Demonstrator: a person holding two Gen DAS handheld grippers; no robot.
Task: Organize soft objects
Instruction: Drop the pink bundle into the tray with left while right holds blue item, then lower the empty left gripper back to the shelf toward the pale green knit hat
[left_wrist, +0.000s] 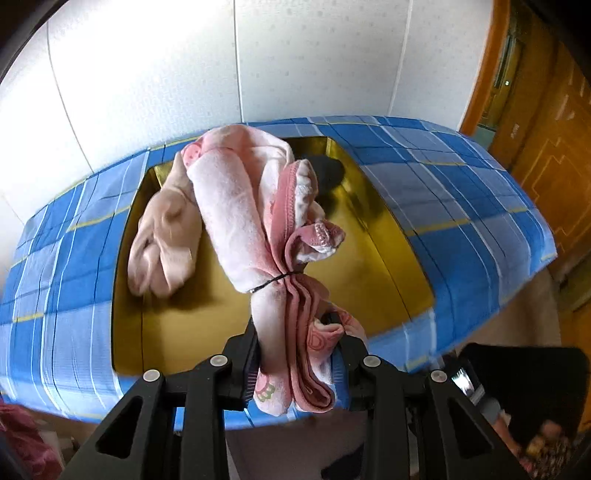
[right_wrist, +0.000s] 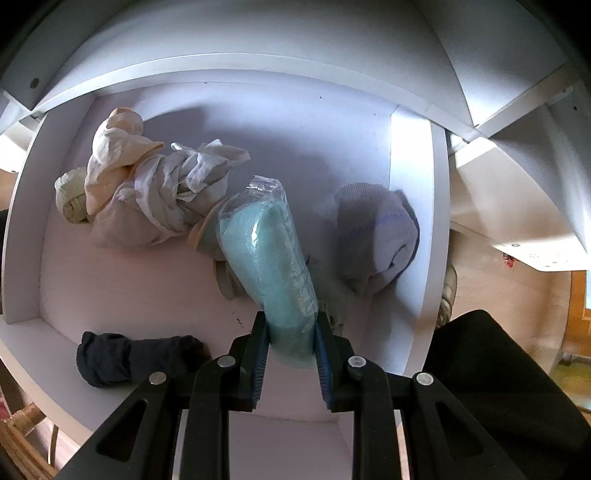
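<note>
Pink bundle (left_wrist: 258, 229): a roll of pink cloth, tied with a thin black band, hanging over the gold tray (left_wrist: 373, 266) on the blue checked table (left_wrist: 461, 184).
Left claw (left_wrist: 295, 354): pinched tight on the bundle's near end, below the band (likely gripped there so the roll stays together).
Tray contents: a beige cloth (left_wrist: 162, 243) lies at its left side, something dark (left_wrist: 327, 171) at the back.
Green packet (right_wrist: 271, 254): a pale green soft roll in clear wrap, lying in the white shelf compartment (right_wrist: 410, 206).
Right claw (right_wrist: 290, 345): pointing down, clamped on the packet's near end, apparently setting it among sorted things.
Neighbours: cream cloths (right_wrist: 147, 192) to the left, a pale sock ball (right_wrist: 376, 236) against the right wall, a dark sock (right_wrist: 129, 356) nearest the front edge.
Judgement: tray is the pickup spot, shelf the destination.
</note>
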